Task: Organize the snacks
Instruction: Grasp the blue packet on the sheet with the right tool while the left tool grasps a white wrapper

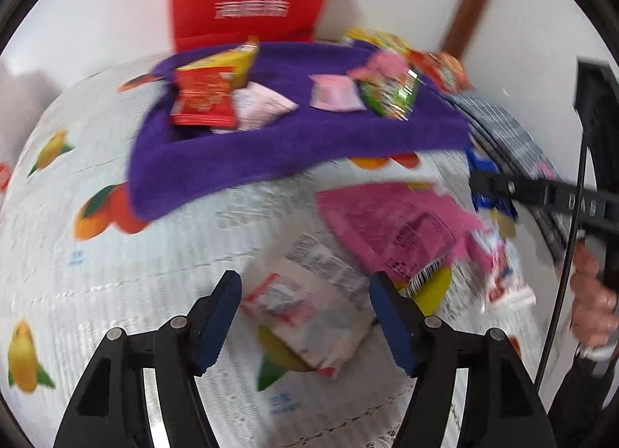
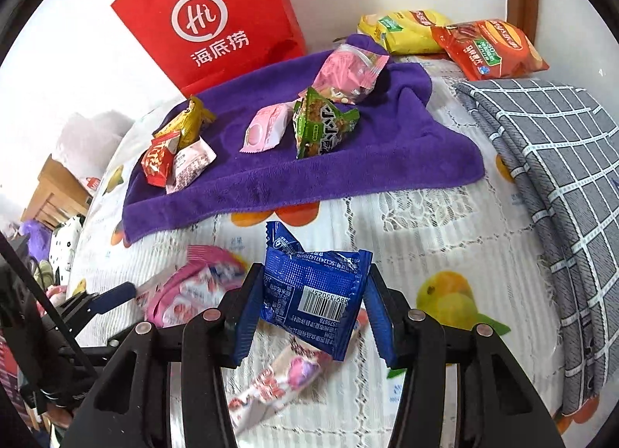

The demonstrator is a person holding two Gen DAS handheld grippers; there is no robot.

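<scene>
Two risks: right gripper [image 2: 309,308] fingers clamp blue packet [image 2: 315,293] by its slippery edges, liable to drop short of purple towel [image 2: 348,173]; left gripper [image 1: 305,316] fingers apart, empty, over white packet [image 1: 305,308] near the counter's front edge.

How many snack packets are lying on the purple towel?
6: yellow, red and pale pink packets piled at its left; pink, green and clear pink in the middle. More may hide underneath.

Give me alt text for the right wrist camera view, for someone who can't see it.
The right gripper holds a blue snack packet between its fingers above a fruit-print tablecloth. Beyond it, a purple towel carries several small snack packets, with a red bag standing behind it.
</scene>
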